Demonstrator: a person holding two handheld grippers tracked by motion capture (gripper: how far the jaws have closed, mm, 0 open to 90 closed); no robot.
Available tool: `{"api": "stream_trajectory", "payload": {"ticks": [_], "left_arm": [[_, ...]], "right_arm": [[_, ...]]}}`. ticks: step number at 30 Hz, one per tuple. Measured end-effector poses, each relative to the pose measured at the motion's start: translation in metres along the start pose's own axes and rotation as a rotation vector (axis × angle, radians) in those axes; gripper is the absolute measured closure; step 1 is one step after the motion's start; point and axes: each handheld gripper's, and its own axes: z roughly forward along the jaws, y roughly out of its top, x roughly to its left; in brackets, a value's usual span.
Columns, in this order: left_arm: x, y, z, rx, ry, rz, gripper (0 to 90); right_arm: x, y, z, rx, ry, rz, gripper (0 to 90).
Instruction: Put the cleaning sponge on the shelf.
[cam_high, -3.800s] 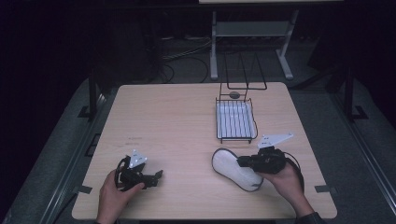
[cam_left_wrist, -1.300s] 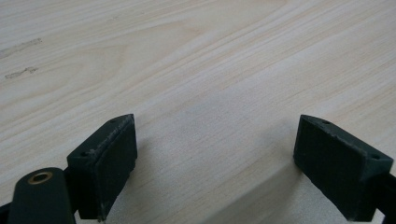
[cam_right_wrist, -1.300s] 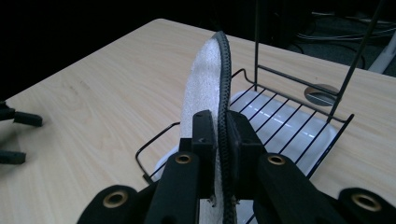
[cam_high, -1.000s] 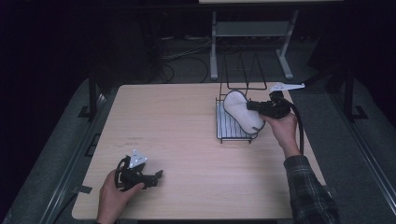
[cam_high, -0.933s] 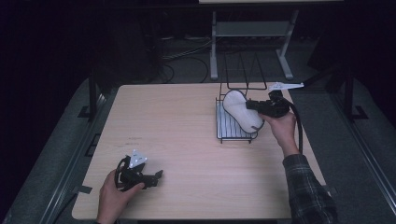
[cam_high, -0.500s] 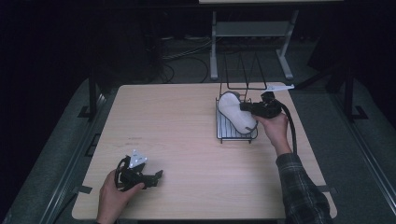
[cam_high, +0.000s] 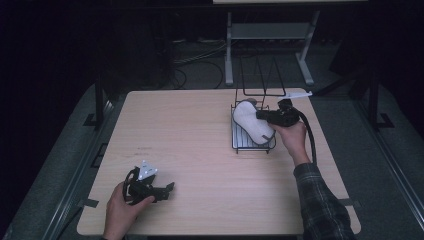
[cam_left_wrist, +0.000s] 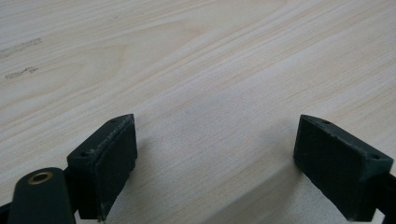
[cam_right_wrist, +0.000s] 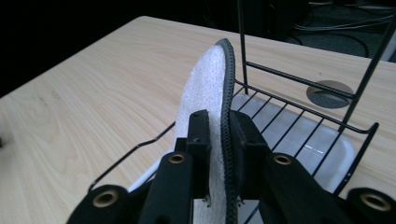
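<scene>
— Where is the insole right now?

— I have the insole (cam_high: 252, 123) in my right claw (cam_high: 263, 116), standing on edge in the rack (cam_high: 239, 145) near the far right corner of the desk (cam_high: 200, 135). In the right gripper view the insole (cam_right_wrist: 205, 98) rises upright between the jaws, fuzzy white face to one side, dark stitched rim to the other, over the wire rack (cam_right_wrist: 299, 100) and its white tray (cam_right_wrist: 303, 140).

— Is the right claw clamped on it?

— The pads sit against both faces of the insole, so I read it as gripped. The jaws have just been easing apart, with the insole between them.

— And your left hand?

— My left claw (cam_high: 167, 188) lies on the desk near the near left corner, well apart from the rack. In the left gripper view its jaws stand wide apart over bare wood (cam_left_wrist: 210, 70), with nothing between them.

— Anything else close to the rack?

— A round grey grommet (cam_right_wrist: 330, 93) is set in the desk just beyond the rack's far end.
</scene>
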Motion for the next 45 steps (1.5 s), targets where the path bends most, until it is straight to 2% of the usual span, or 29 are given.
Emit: {"api": "stream_trajectory", "payload": {"ticks": [2, 9, 11, 12, 15, 19, 21, 23, 24, 26, 27, 31, 36, 42, 45], "left_arm": [[0.000, 0.000, 0.000, 0.000, 0.000, 0.000, 12.7], [0.000, 0.000, 0.000, 0.000, 0.000, 0.000, 12.7], [0.000, 0.000, 0.000, 0.000, 0.000, 0.000, 12.7], [0.000, 0.000, 0.000, 0.000, 0.000, 0.000, 12.7], [0.000, 0.000, 0.000, 0.000, 0.000, 0.000, 12.7], [0.000, 0.000, 0.000, 0.000, 0.000, 0.000, 12.7], [0.000, 0.000, 0.000, 0.000, 0.000, 0.000, 12.7], [0.000, 0.000, 0.000, 0.000, 0.000, 0.000, 12.7], [0.000, 0.000, 0.000, 0.000, 0.000, 0.000, 12.7], [0.000, 0.000, 0.000, 0.000, 0.000, 0.000, 12.7], [0.000, 0.000, 0.000, 0.000, 0.000, 0.000, 12.7], [0.000, 0.000, 0.000, 0.000, 0.000, 0.000, 12.7], [0.000, 0.000, 0.000, 0.000, 0.000, 0.000, 12.7], [0.000, 0.000, 0.000, 0.000, 0.000, 0.000, 12.7], [0.000, 0.000, 0.000, 0.000, 0.000, 0.000, 12.7]], "right_arm": [[0.000, -0.001, 0.003, 0.013, -0.026, -0.016, 74.3], [0.000, -0.004, 0.010, 0.024, -0.048, -0.025, 70.0], [-0.001, -0.005, 0.012, 0.033, -0.064, -0.041, 65.2], [-0.001, -0.005, 0.012, 0.033, -0.064, -0.041, 65.2], [-0.002, -0.005, 0.011, 0.028, -0.087, -0.043, 57.4], [-0.003, -0.004, 0.005, 0.017, -0.097, -0.040, 55.6], [-0.004, -0.004, 0.002, 0.026, -0.106, -0.049, 56.6], [-0.005, -0.004, -0.002, 0.042, -0.110, -0.052, 62.5], [-0.006, -0.005, -0.005, 0.060, -0.117, -0.057, 72.1], [-0.006, -0.007, -0.006, 0.072, -0.122, -0.056, 75.6], [-0.007, -0.010, -0.009, 0.085, -0.148, -0.074, 81.5], [-0.011, -0.018, -0.012, 0.106, -0.176, -0.069, 85.2], [-0.012, -0.024, -0.013, 0.122, -0.162, -0.072, 86.0], [-0.003, -0.034, -0.009, 0.175, -0.157, -0.108, 86.9], [0.001, -0.037, -0.011, 0.152, -0.149, -0.119, 86.9]]}}
